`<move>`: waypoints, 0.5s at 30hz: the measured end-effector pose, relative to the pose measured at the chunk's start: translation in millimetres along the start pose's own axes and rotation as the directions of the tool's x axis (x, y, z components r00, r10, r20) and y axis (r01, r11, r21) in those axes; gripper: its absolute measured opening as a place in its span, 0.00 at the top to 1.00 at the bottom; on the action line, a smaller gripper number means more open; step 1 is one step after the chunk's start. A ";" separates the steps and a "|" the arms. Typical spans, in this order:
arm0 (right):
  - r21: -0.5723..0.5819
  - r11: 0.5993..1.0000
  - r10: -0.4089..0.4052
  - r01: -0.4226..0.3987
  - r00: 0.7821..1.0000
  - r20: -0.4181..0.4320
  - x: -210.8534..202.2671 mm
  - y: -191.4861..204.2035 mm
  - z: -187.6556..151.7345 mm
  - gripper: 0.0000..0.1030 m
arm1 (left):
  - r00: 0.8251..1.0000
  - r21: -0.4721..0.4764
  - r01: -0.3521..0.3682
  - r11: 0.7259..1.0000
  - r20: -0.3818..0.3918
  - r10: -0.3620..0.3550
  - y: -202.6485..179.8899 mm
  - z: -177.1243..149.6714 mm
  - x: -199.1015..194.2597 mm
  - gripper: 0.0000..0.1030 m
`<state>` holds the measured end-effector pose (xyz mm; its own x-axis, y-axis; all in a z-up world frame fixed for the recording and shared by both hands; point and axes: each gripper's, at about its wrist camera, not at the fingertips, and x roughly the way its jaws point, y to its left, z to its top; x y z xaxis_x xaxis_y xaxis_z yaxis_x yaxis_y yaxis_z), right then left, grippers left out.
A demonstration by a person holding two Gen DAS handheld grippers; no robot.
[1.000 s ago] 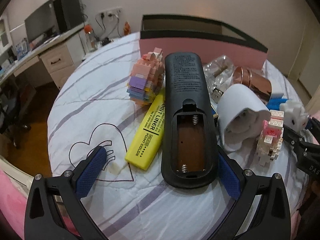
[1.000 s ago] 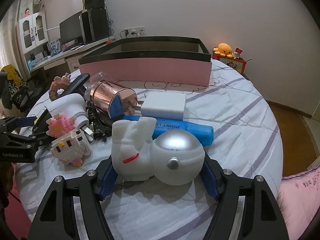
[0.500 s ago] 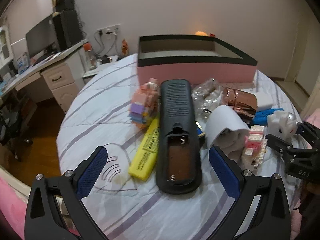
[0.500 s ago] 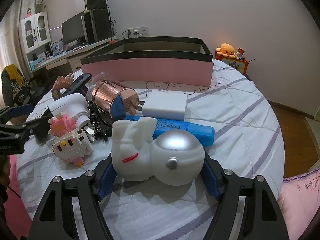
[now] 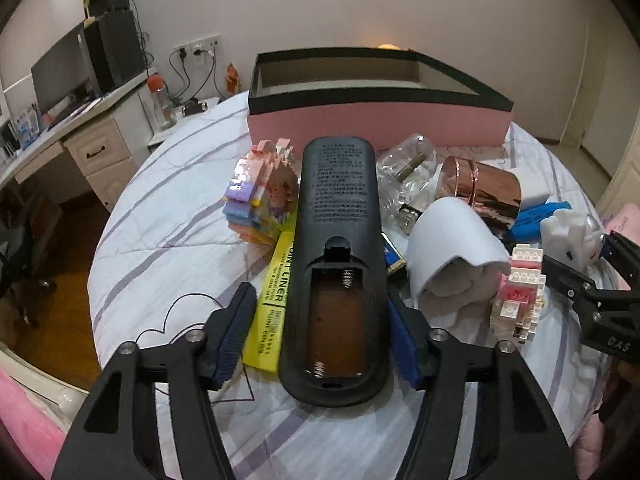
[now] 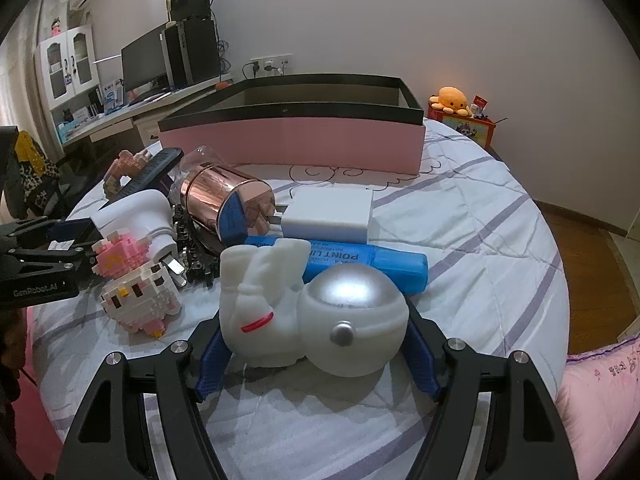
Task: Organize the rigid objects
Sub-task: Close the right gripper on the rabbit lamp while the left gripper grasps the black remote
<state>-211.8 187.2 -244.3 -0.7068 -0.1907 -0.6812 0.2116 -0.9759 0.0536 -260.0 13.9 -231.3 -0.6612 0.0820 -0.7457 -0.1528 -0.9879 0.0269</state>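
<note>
Two highlighters (image 5: 269, 304) (image 6: 360, 262), two brick figures (image 5: 262, 192) (image 6: 134, 284)

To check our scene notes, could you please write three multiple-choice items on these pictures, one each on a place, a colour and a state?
1. In the left wrist view, where does the yellow highlighter lie relative to the black remote?
A) along its right side
B) along its left side
C) on top of it

2. What colour is the marker lying behind the white toy?
A) green
B) blue
C) red

3. The remote's battery compartment is:
A) covered by its lid
B) open with batteries in it
C) open and empty

Answers:
1 B, since the yellow bar runs beside the remote's left edge.
2 B, since its body is plainly blue.
3 C, since the bare springs and the floor of the compartment show, with no cells.
</note>
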 end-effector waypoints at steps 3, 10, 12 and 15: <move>0.008 1.000 0.004 -0.004 1.000 0.002 -0.9 -2.2 -0.4 0.31 | 1.000 -0.002 0.026 1.000 0.010 -0.026 0.4 -0.4 -5.5 0.56; 0.005 1.000 -0.004 0.004 1.000 -0.006 -5.5 0.4 -0.4 0.31 | 0.999 -0.003 0.048 0.999 0.024 -0.048 3.2 -7.7 -16.7 0.56; 0.008 1.000 -0.004 0.004 1.000 -0.007 -7.9 0.4 -0.7 0.31 | 0.997 -0.007 0.070 0.998 0.026 -0.070 4.4 -9.0 -21.4 0.56; 0.009 1.000 -0.004 0.004 1.000 -0.011 -9.9 0.5 -1.4 0.31 | 0.996 -0.016 0.077 0.997 0.035 -0.076 7.2 -12.7 -26.9 0.56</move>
<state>-203.8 188.8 -238.5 -0.7003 -0.1859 -0.6892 0.2026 -0.9776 0.0577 -233.9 2.9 -219.5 -0.6730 0.1618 -0.7217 -0.1918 -0.9806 -0.0409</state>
